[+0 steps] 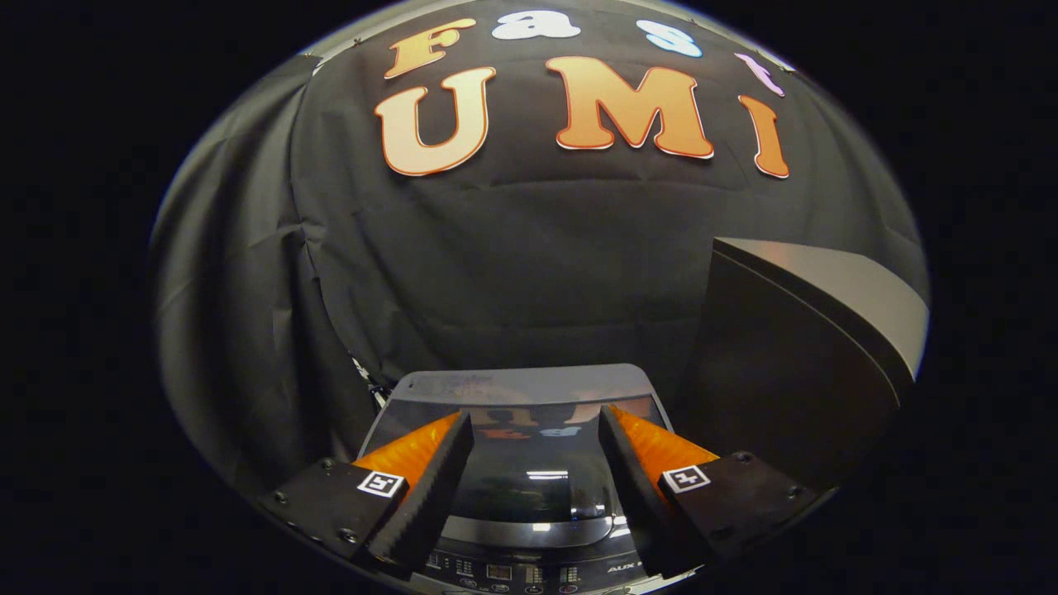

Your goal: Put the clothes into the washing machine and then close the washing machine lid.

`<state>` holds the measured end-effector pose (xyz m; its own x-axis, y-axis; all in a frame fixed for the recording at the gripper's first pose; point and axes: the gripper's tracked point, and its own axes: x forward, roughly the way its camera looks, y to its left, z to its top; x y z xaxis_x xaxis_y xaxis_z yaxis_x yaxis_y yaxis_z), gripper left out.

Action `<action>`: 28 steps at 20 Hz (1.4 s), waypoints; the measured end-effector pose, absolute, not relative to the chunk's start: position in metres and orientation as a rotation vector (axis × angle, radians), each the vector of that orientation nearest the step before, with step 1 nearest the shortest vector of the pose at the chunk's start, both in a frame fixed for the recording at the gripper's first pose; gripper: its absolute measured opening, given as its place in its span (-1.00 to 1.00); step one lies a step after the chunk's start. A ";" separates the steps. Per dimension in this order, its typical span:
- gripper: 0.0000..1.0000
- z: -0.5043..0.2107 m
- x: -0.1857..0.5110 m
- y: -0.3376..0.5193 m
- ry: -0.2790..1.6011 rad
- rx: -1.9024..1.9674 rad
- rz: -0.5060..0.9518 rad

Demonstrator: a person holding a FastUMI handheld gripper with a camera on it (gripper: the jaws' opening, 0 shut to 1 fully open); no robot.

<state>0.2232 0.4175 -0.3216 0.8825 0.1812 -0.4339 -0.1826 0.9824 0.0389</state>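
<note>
Standing below the gripper, the washing machine (529, 487) has its glass lid (529, 463) lying flat and shut, control panel (512, 570) at the near edge. No clothes are visible. The gripper (536, 438) hovers spread and empty above the lid. I judge the task finished, or the lid must first be lifted.

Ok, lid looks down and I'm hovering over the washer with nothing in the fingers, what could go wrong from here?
1. The gripper is open and empty above the washing machine, whose glass lid lies flat: no clothes are visible, so they may never have gone in.
2. The control panel sits just below the fingers; dropping lower could press a button.
3. The dark box stands close beside the washer; swinging that way could bump it.
</note>
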 end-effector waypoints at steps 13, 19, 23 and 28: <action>0.96 -0.249 0.216 0.413 0.321 0.028 0.234; 0.95 -0.149 0.182 0.370 0.163 0.037 0.240; 0.95 -0.098 0.159 0.326 0.089 0.035 0.229; 0.95 -0.058 0.126 0.256 0.030 0.027 0.171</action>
